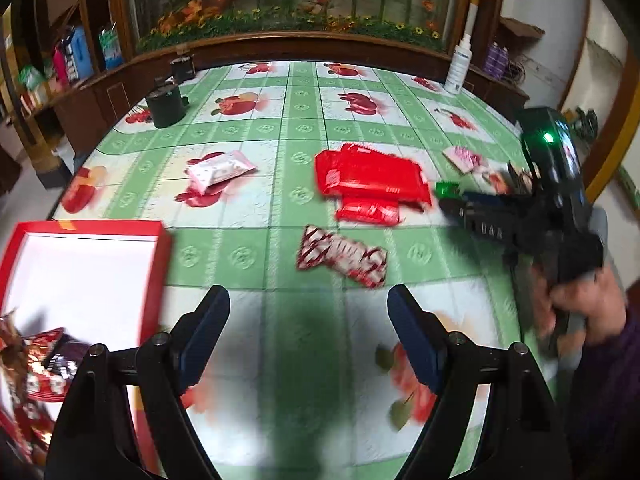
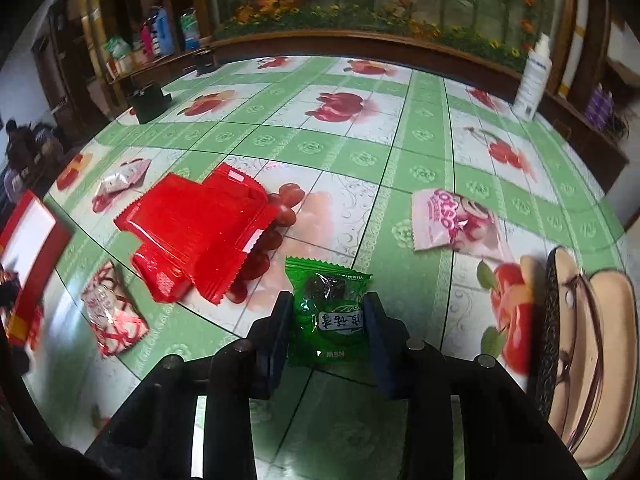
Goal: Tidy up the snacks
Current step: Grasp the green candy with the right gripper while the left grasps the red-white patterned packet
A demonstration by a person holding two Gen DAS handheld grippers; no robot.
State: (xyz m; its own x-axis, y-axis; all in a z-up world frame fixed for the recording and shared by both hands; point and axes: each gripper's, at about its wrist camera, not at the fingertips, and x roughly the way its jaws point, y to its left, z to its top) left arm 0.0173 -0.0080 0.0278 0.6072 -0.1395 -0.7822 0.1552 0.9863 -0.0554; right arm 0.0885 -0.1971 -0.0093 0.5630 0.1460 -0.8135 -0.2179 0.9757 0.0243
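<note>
Two grippers: the right gripper (image 2: 328,316) has its jaws clamped on a green packet (image 2: 326,316) at lower centre; the left gripper (image 1: 308,312) gapes wide, empty. Blurred snacks fill the red box (image 1: 156,264), cut off lower left.

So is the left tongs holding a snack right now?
No, the left tongs stand wide open over bare tablecloth, with nothing between the pads; the red-and-white packet lies beyond them.

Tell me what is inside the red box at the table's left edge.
The red box has a bare white floor at its far end. Several dark and red-wrapped snacks lie at its near end. The left gripper covers the near corner.
</note>
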